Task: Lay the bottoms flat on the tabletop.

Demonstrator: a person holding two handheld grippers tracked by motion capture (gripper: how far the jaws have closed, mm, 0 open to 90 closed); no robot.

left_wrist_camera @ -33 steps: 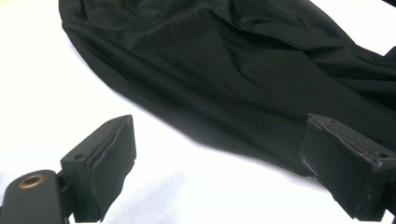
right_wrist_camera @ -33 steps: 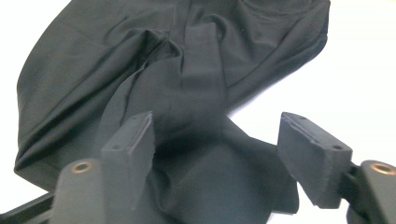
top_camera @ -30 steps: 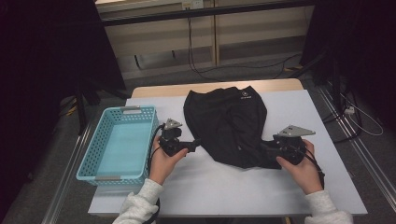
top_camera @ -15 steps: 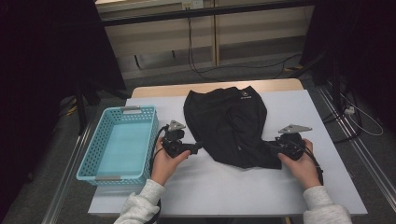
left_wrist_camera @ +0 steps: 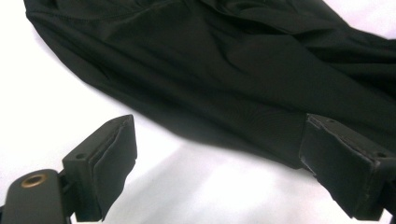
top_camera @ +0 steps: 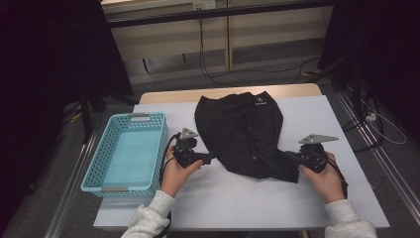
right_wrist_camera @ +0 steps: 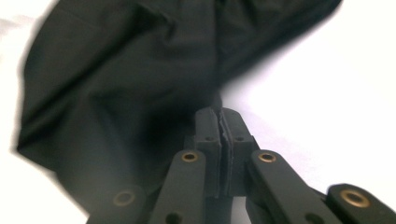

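Since the earlier frame the right gripper (top_camera: 291, 157) has drawn its jaws together: they have just been closing, and in the right gripper view they now meet pad to pad at the edge of the black garment (right_wrist_camera: 126, 88), with dark cloth bunched right at the tips. Whether a fold of fabric is actually pinched between the pads cannot be told, since the seam between them is nearly flush. In the high view that gripper sits at the lower right of the frame, its tip touching the garment's lower right corner, and the hand behind it has shifted slightly toward the cloth.

At centre left of the high view the left gripper (top_camera: 210, 156) has kept its place, just beside the garment's left edge. In the left gripper view its jaws stand wide apart, with bare white table (left_wrist_camera: 56, 98) between them; the right-hand pad (left_wrist_camera: 341, 163) lies against the hem of the garment (left_wrist_camera: 224, 74), the left-hand pad on the tabletop clear of it.

Spread flat, the black garment (top_camera: 245, 134) lies across the middle of the white table (top_camera: 237, 203), with a small pale logo near its top edge. A light blue plastic basket (top_camera: 94, 168) stands at the left of the table, beside the left hand (top_camera: 176, 173), well apart from the cloth.
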